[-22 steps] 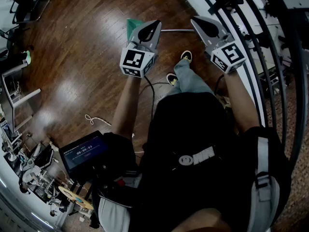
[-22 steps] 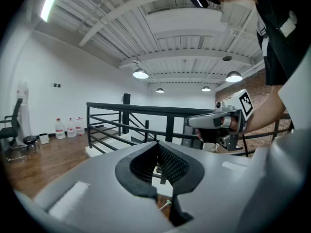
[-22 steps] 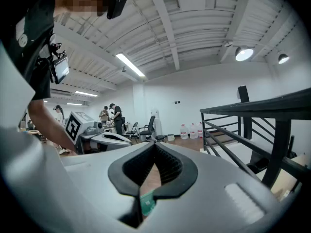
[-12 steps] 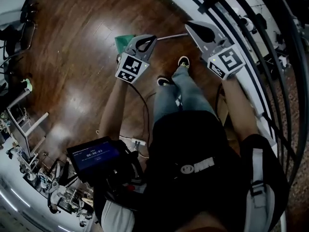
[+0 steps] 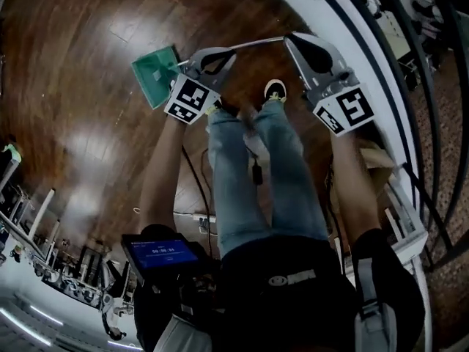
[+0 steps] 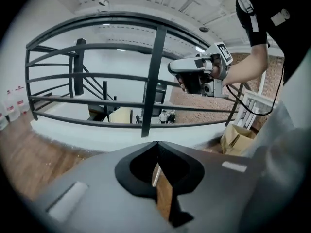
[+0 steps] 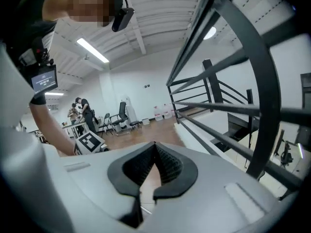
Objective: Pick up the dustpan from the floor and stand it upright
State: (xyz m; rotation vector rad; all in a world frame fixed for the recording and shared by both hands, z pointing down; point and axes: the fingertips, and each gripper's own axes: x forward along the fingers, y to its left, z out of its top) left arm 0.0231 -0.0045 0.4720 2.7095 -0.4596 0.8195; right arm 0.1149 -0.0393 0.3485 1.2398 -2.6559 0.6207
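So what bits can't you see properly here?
- Head view: where the dustpan joins its handle is hidden behind the left gripper; touching or not, cannot tell.
- Head view: the handle's other end is lost at the right gripper.
- Both gripper views: no dustpan shows; each gripper's own body blocks the floor below.
- Head view: writing on the screen is too small.

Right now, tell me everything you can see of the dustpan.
The dustpan lies on the dark wood floor, not upright. Its pan is green, squarish and plastic-looking, with a raised rim. A long, thin, pale handle, metal by its look, runs right toward the white railing base. The left tool hides where handle meets pan in the head view. Its jaws are together with nothing gripped, and contact with the handle can't be told.
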